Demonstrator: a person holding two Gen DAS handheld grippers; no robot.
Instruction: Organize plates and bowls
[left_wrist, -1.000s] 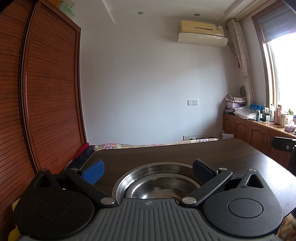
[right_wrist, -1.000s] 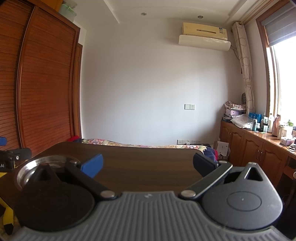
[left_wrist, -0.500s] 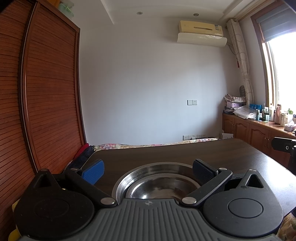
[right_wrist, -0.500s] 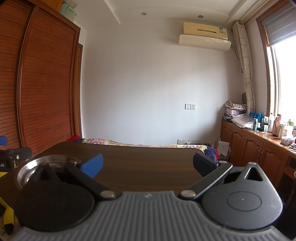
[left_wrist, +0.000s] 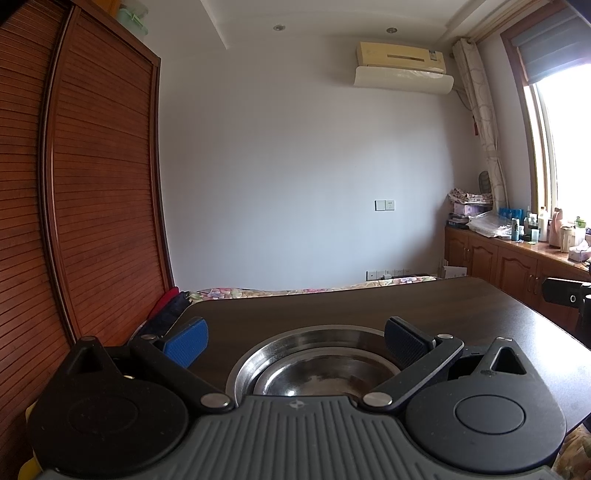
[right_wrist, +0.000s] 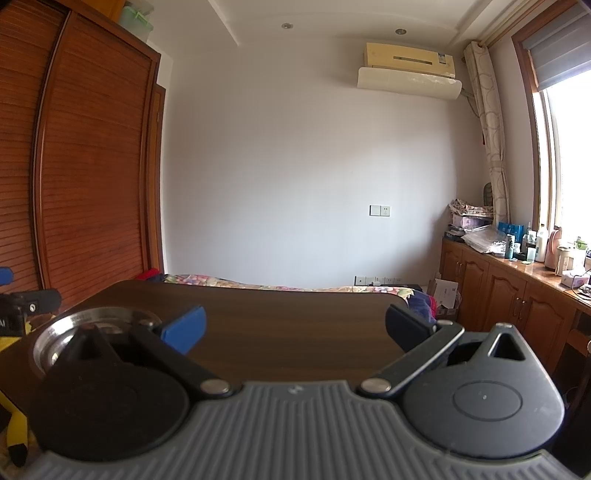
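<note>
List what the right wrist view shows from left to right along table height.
Left gripper's black body → steel dish → blue finger pad → bare dark wooden table → black finger pad → wooden cabinets under the window.

Almost no legible text. Right wrist view: black device (right_wrist: 22, 308) at the far left edge shows white letters, partly cut off, reading roughly "AI"; the rest is out of frame. Air conditioner (right_wrist: 408, 70) on the wall has a small sticker at its right end, print too small to read. Bottles (right_wrist: 541, 243) on the cabinet top by the window carry labels, all blurred. Left wrist view: nothing readable; same air conditioner sticker, illegible.
</note>
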